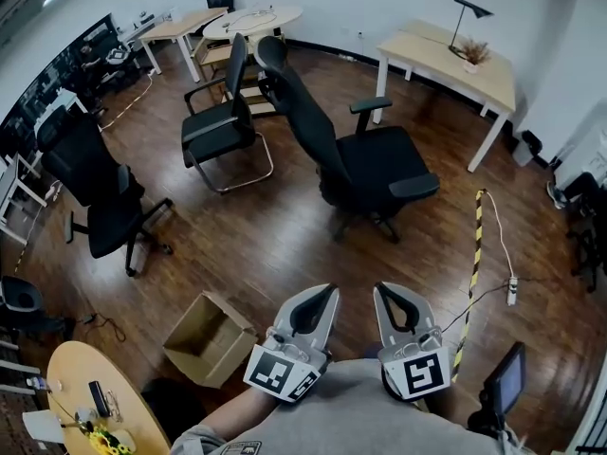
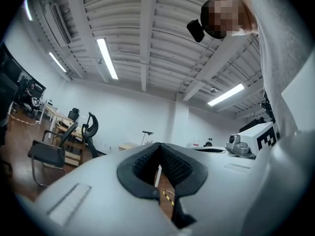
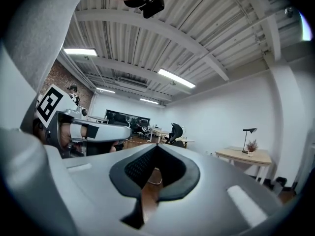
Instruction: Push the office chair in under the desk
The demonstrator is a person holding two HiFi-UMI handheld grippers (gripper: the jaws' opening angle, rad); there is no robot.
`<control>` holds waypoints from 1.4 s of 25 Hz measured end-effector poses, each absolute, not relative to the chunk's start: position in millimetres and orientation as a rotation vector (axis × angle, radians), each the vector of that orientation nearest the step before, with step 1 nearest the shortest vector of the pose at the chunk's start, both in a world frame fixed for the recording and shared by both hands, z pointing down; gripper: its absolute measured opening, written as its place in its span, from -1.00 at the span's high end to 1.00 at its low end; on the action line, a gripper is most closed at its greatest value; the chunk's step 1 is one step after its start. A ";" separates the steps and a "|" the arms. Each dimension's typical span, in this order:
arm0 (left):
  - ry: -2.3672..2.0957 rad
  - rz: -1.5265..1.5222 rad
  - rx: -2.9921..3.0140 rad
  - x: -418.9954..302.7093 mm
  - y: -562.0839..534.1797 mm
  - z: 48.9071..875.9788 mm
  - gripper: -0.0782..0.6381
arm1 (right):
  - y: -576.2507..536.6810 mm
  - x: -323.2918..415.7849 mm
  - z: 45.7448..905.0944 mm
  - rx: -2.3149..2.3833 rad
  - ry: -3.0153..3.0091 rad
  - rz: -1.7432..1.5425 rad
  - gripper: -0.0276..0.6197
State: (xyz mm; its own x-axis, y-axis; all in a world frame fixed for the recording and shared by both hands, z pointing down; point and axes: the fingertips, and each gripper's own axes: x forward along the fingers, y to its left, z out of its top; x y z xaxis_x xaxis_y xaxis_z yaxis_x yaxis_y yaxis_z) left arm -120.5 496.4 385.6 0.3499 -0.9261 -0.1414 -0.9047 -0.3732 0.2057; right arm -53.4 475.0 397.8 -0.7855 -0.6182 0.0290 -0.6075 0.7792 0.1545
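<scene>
A black high-back office chair [image 1: 365, 164] stands on the wood floor mid-room, its seat facing right and well clear of the light wooden desk [image 1: 455, 60] at the back right. That desk carries a black lamp [image 1: 469, 9] and a small plant [image 1: 472, 53]. Both grippers sit close to my body at the bottom of the head view, pointing up toward the chair and far short of it. My left gripper [image 1: 328, 291] is shut and empty, and so is my right gripper [image 1: 382, 289]. The right gripper view shows its tip [image 3: 156, 146], the chair [image 3: 175, 132] and the desk [image 3: 246, 156] far off.
A sled-base visitor chair [image 1: 223, 126] stands left of the office chair, and another black office chair [image 1: 95, 192] is further left. An open cardboard box [image 1: 209, 337] lies near my left side. A yellow-black cable cover [image 1: 472, 273] runs along the floor on the right.
</scene>
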 end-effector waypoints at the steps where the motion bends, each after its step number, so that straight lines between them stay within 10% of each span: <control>1: -1.701 -0.360 2.502 -128.6 491.0 385.1 0.77 | 470.2 -60.8 397.1 0.999 -2.887 -0.212 0.90; 35: -1.641 -0.279 2.569 -238.8 131.2 378.3 0.77 | 112.8 -173.1 430.9 1.087 -2.803 -0.136 0.90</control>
State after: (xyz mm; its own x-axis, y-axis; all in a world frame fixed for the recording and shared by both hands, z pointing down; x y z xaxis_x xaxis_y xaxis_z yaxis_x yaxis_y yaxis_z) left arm -238.8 131.2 378.3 0.4097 -0.9056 -0.1094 -0.8910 -0.4230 0.1650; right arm -173.1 112.8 430.9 -0.7315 -0.6759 0.0901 -0.6640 0.7361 0.1311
